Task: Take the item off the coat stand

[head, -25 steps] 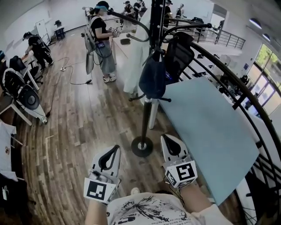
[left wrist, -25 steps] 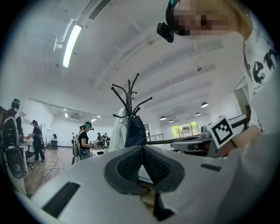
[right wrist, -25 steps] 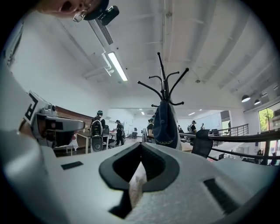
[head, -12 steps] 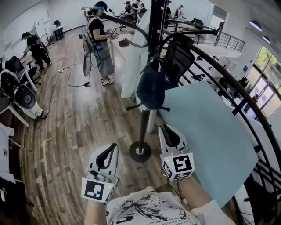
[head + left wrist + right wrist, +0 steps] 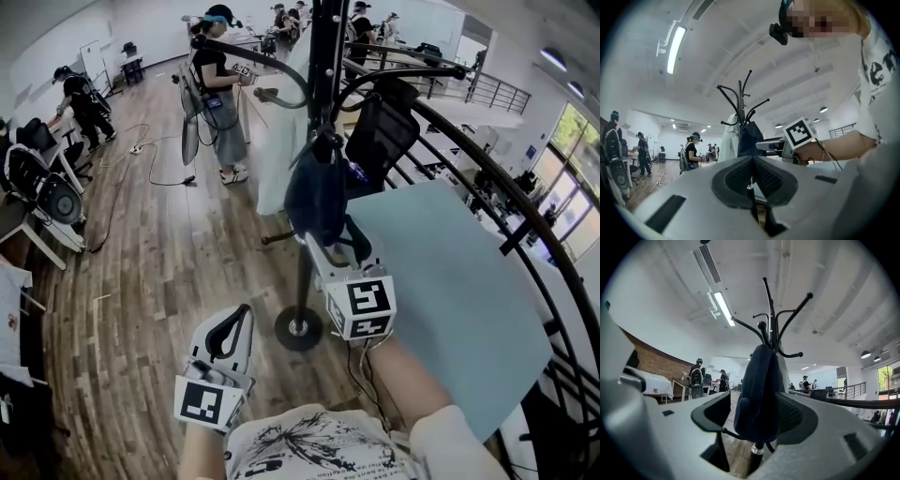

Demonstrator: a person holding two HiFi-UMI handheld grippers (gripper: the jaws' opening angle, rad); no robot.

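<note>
Bag of dark navy cloth (image 5: 317, 199) hangs from a hook of the tall black metal coat stand (image 5: 323, 56), its long axis running straight down beside the pole, its lower end well above the stand's round base (image 5: 298, 328) on the wooden plank floor (image 5: 159, 262). A long white garment (image 5: 281, 141) hangs on the far side of the same stand. To the right spreads a pale blue tabletop (image 5: 459, 291).

The right tongs (image 5: 336, 242) point level at the bag's lower half, straight ahead of them. Their jaws have just been opening and stand wide. In the right gripper view the bag (image 5: 759, 390) fills the gap of the right tongs (image 5: 757, 422), one jaw on each side across its narrow width, and the pads do not seem to press on it yet.

The left tongs (image 5: 239, 323) sit lower and further back, nearer the person's body. The left gripper view shows the left tongs (image 5: 752, 183) with jaws closed together on nothing.

The right hand is plainly the nearer one. As I judge it, the coming move turns on closing across the hanging bag and then lifting it up clear of the hook.
</note>
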